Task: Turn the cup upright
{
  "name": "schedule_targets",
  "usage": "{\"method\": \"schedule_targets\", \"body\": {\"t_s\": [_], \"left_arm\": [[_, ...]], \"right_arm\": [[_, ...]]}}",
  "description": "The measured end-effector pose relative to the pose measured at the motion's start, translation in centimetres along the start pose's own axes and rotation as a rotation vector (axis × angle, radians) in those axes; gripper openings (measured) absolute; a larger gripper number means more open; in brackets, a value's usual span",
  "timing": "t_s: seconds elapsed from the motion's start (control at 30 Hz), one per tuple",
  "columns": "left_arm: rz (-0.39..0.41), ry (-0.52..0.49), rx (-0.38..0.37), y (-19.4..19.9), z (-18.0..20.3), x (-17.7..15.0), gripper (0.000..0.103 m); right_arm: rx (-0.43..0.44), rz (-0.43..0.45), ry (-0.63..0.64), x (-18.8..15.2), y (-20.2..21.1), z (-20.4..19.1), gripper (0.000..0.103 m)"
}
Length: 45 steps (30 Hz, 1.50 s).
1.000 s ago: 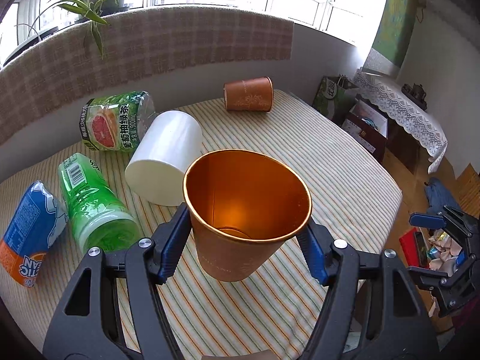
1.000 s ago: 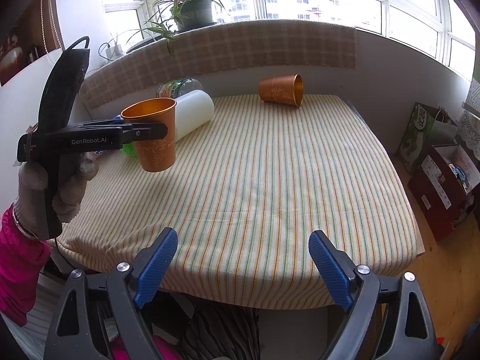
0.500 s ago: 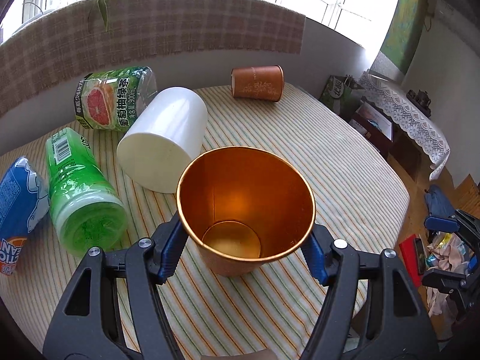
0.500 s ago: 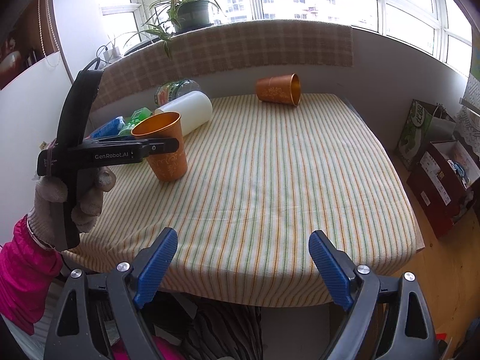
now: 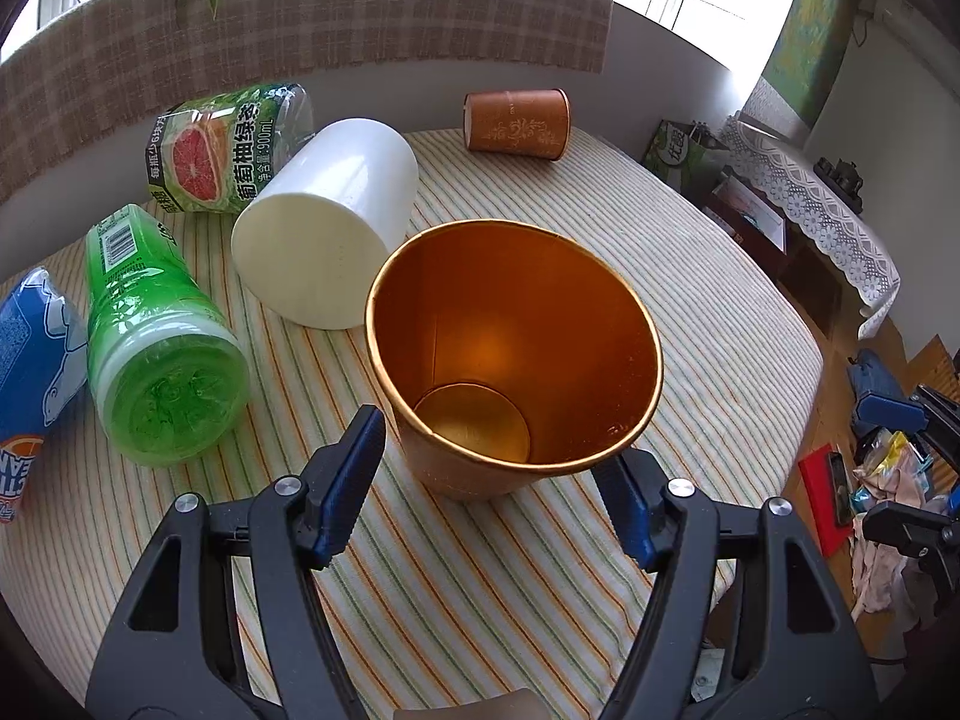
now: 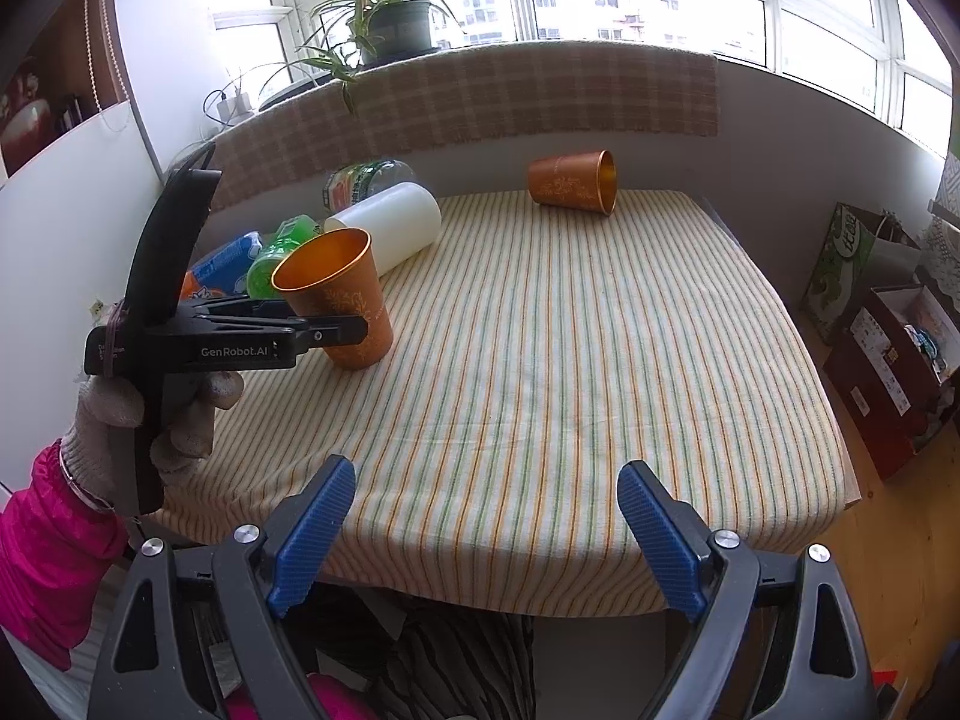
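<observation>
An orange cup (image 5: 510,354) stands mouth up on the striped tablecloth (image 5: 690,276), a little tilted in the right wrist view (image 6: 336,294). My left gripper (image 5: 498,480) is open, its blue pads on either side of the cup's lower part with a gap on the left. It also shows in the right wrist view (image 6: 336,330). A second orange cup (image 5: 516,123) lies on its side at the far edge of the table (image 6: 573,180). My right gripper (image 6: 486,534) is open and empty, in front of the table's near edge.
A white cylinder (image 5: 324,222) lies on its side just behind the upright cup. Two green bottles (image 5: 156,336) (image 5: 228,147) and a blue packet (image 5: 30,336) lie at the left. Boxes and bags (image 6: 888,324) stand on the floor to the right.
The left gripper lowered the cup onto the tablecloth and its jaws opened, letting go of it. The right gripper stayed still.
</observation>
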<state>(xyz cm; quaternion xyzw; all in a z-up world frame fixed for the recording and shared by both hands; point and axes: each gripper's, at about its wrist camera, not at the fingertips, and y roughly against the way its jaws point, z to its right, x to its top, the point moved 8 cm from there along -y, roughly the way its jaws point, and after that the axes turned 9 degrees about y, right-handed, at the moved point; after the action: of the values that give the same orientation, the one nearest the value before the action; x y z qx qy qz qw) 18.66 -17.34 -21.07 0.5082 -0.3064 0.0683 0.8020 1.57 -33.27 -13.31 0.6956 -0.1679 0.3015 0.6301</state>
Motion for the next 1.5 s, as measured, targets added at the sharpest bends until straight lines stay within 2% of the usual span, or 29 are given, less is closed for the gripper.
{"method": "schedule_targets", "body": {"t_s": [0.13,0.4,0.77,1.0,1.07,1.23,1.33,1.5], "left_arm": [[-0.009,0.005,0.015,0.3,-0.5,-0.8,0.078],[0.018,0.043,0.082,2.9,-3.0,-2.9,0.078],[0.216,0.113,0.203,11.0,-4.0,-4.0,0.079],[0.327,0.156,0.244,15.1,-3.0,-4.5,0.083],[0.36,0.168,0.256,16.2,-2.7,-4.4,0.091],[0.456,0.196,0.301,18.9,-2.4,-4.1,0.093],[0.514,0.2,0.338,20.3,-2.2,-3.9,0.101],[0.589,0.21,0.388,22.1,-1.9,-3.7,0.102]], "right_arm": [[0.001,0.006,0.002,0.1,0.1,-0.1,0.091],[-0.003,0.032,0.009,1.0,0.1,-0.3,0.091],[-0.026,0.108,-0.007,3.9,-0.1,-1.0,0.091],[-0.127,0.196,-0.004,6.0,0.9,-1.1,0.097],[-0.139,0.222,-0.005,6.5,1.4,-1.3,0.099],[-0.199,0.286,0.012,7.7,2.6,-1.6,0.103],[-0.223,0.315,0.028,8.4,3.0,-2.0,0.103],[-0.265,0.36,0.052,9.2,4.0,-2.5,0.103]]}}
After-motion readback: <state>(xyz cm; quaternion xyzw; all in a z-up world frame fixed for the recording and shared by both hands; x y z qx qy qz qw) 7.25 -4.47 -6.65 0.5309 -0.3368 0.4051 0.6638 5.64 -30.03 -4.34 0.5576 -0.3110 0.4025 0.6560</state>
